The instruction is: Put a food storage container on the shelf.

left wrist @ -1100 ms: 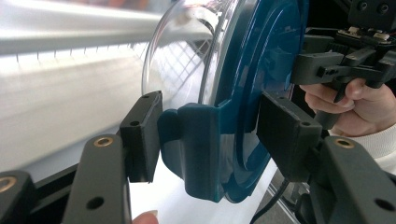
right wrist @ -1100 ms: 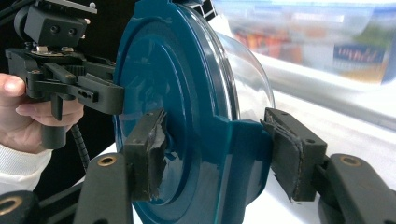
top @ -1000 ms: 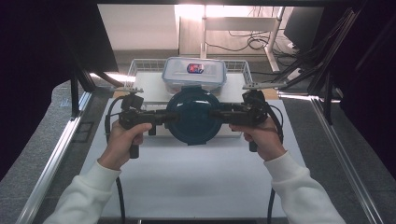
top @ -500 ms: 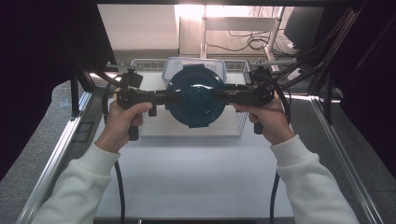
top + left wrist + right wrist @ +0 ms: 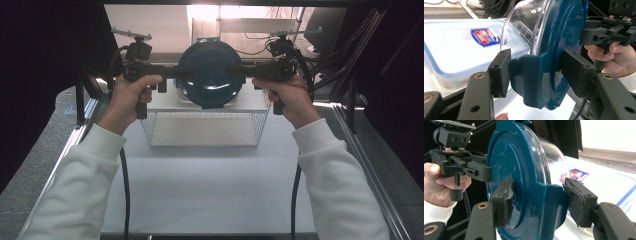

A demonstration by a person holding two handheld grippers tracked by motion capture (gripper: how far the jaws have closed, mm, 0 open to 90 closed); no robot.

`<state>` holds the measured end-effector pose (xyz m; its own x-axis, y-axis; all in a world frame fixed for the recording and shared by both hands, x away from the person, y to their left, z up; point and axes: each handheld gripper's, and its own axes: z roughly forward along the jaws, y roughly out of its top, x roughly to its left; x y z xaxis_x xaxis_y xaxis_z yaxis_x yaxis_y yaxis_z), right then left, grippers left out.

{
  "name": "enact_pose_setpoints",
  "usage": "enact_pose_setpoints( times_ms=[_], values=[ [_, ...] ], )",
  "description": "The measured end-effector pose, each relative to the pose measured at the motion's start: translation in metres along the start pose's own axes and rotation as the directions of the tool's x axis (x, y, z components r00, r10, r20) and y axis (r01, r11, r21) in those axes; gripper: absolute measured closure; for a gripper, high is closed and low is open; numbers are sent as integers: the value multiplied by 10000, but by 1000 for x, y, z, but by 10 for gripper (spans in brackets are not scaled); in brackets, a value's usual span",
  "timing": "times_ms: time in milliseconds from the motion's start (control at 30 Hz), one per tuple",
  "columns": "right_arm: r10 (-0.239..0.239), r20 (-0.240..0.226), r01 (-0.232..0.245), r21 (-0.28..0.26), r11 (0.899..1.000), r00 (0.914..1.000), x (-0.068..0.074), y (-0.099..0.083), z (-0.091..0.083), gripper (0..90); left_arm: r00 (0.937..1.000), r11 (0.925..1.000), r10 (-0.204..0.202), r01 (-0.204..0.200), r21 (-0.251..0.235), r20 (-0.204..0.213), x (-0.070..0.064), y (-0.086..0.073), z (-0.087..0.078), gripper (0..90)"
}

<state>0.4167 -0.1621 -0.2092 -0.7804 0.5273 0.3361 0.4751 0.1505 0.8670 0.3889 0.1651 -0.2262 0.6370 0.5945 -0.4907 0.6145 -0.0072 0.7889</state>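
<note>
Round blue-lidded container (image 5: 210, 75) held above wire basket (image 5: 205, 131), between left gripper (image 5: 176, 74) and right gripper (image 5: 241, 71), both clamped on its lid clips.

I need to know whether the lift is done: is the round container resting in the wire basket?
No, in the high view the container hangs in the air between both grippers, above the wire basket.

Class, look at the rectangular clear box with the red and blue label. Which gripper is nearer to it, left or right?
Neither clearly: the left gripper and right gripper clamp opposite side latches of the blue-lidded bowl, which hangs above the labelled box, so both sit about equally far from it.
</note>
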Motion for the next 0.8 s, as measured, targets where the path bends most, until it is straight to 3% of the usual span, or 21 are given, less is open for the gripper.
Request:
enact_pose_setpoints(
  times_ms=[300, 567, 700, 800],
  values=[
    [457, 249, -458, 49, 9989, 9986, -20, 23, 22, 423, 9989, 9990, -416, 412, 199, 217, 33, 30, 11, 416],
    [979, 220, -983, 147, 9951, 9950, -42, 22, 36, 422, 9961, 9960, -848, 839, 320, 263, 55, 37, 26, 416],
    [1394, 331, -1405, 341, 9895, 9897, -53, 20, 45, 420, 9925, 9918, -1214, 1208, 406, 117, 67, 37, 34, 407],
    [1960, 195, -1964, 178, 9804, 9804, -62, 18, 50, 419, 9875, 9875, -1573, 1573, 84, 98, 71, 38, 37, 411]
  ],
)
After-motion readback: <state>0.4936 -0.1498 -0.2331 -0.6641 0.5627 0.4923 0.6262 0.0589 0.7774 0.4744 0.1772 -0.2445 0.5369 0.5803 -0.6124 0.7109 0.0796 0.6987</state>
